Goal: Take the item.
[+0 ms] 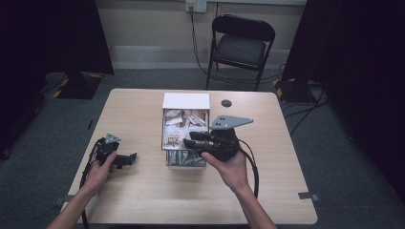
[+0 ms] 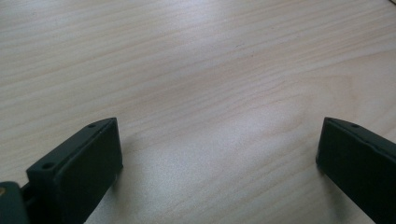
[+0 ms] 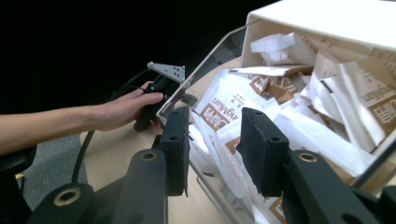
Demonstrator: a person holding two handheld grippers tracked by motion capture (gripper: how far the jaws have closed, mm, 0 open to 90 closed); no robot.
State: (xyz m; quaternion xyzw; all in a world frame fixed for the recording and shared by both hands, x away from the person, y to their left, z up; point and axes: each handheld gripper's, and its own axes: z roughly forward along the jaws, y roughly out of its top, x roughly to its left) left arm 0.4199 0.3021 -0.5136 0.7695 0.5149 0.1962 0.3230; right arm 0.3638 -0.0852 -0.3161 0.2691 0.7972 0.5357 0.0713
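Observation:
A clear drawer [image 1: 185, 165] full of white-and-brown paper packets [image 1: 177, 122] stands pulled out of a white box [image 1: 186, 101] at the table's middle. My right gripper [image 1: 190, 139] reaches in over the drawer from the right. In the right gripper view its jaws [image 3: 215, 116] straddle an upright white packet [image 3: 219, 149], with a gap on either side, so they are open. My left gripper [image 1: 130, 160] lies on the wooden table [image 1: 143, 200] at the left, held by a hand, with its jaws [image 2: 219, 125] wide open over bare wood.
A small black round disc [image 1: 226, 103] sits on the table behind the box. A black chair [image 1: 241, 45] stands beyond the far edge, with cables on the floor. The person's other hand [image 3: 126, 109] shows far off in the right gripper view.

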